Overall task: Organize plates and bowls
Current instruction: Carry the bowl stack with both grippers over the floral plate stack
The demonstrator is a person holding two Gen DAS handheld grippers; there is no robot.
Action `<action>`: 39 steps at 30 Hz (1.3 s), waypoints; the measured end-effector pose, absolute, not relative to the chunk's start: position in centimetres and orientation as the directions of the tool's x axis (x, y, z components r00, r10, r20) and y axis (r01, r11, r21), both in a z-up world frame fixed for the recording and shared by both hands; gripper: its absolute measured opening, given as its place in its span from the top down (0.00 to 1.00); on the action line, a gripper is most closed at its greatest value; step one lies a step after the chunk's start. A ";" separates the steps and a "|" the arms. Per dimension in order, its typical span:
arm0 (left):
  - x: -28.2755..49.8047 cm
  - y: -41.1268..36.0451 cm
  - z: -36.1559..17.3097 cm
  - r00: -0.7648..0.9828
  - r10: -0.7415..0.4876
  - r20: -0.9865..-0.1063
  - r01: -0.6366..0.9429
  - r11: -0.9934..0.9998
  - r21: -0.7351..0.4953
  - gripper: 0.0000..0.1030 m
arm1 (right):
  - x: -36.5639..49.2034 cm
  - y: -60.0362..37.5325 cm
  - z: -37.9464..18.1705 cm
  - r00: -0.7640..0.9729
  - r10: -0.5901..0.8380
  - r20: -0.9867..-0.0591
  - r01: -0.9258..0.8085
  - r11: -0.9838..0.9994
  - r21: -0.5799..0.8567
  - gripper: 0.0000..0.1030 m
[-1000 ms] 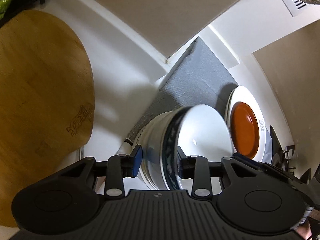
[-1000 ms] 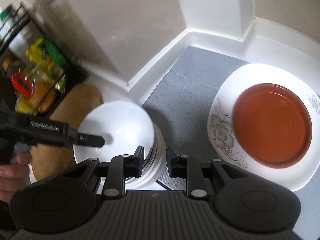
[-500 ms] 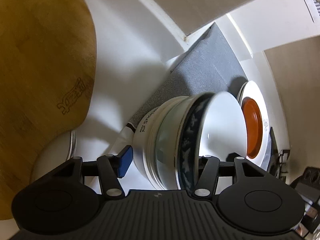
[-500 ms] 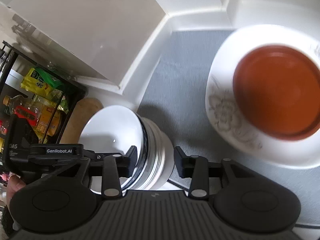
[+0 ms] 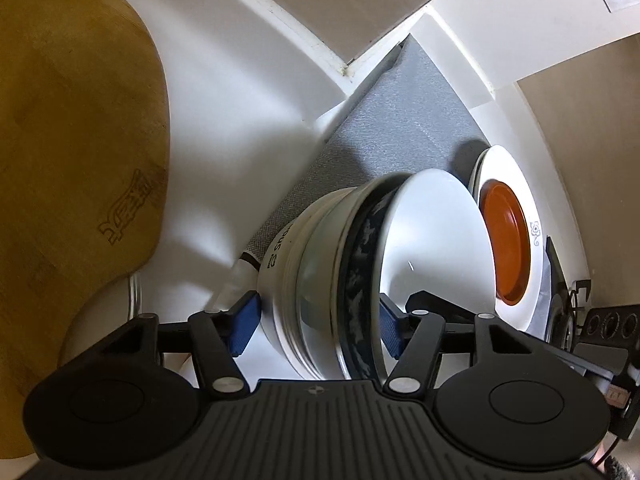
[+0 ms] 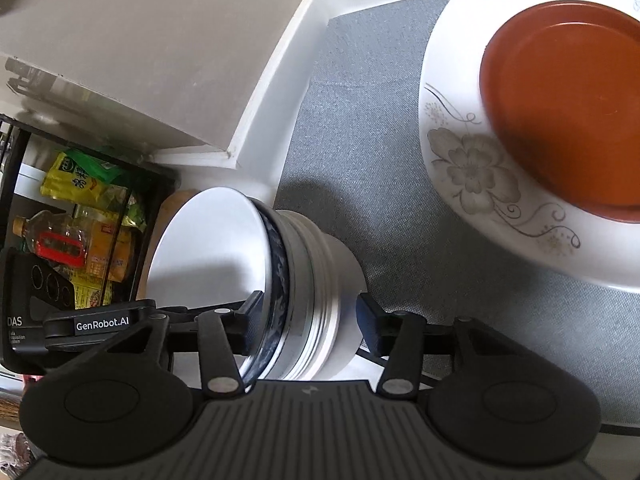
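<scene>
Bowl stack being straddled by both grippers on the grey mat.

From the left, the wooden board (image 5: 76,152) is lying on the white desk (image 5: 224,128); the left gripper (image 5: 316,320) and right gripper (image 6: 310,322) are each being held with jaws apart around the bowl stack (image 5: 360,264), apparently unclamped, at the grey mat (image 6: 360,128) edge; the orange plate (image 6: 568,100) is resting on the floral plate (image 6: 468,168) at right.

Stacked bowls and nested plates on grey mat

Bowl stack (image 5: 360,272) white-topped, blue-patterned second; orange plate (image 6: 568,96) sits in floral white plate (image 6: 472,168) nearby.
</scene>
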State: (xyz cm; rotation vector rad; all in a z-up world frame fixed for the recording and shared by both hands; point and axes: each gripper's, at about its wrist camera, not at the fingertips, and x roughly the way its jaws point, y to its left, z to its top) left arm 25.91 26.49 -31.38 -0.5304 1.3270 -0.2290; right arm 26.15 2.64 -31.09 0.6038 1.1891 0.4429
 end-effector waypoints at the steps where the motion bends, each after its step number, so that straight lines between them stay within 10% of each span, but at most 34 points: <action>1: 25.9 26.5 -31.2 0.239 -0.448 -0.862 -0.139 0.862 -0.487 0.42 | 26.1 3.0 -30.8 0.321 0.600 -0.733 -0.033 0.781 0.624 0.53; 7: 25.7 25.2 -29.4 0.240 -0.360 -0.901 -0.098 0.915 -0.392 0.55 | 26.0 4.5 -29.0 0.341 0.524 -0.780 -0.130 0.848 0.513 0.63; 39: 26.3 19.1 -29.1 0.143 -0.352 -0.925 -0.056 0.930 -0.362 0.53 | 25.1 -1.8 -28.2 0.336 0.477 -0.812 0.017 0.859 0.511 0.71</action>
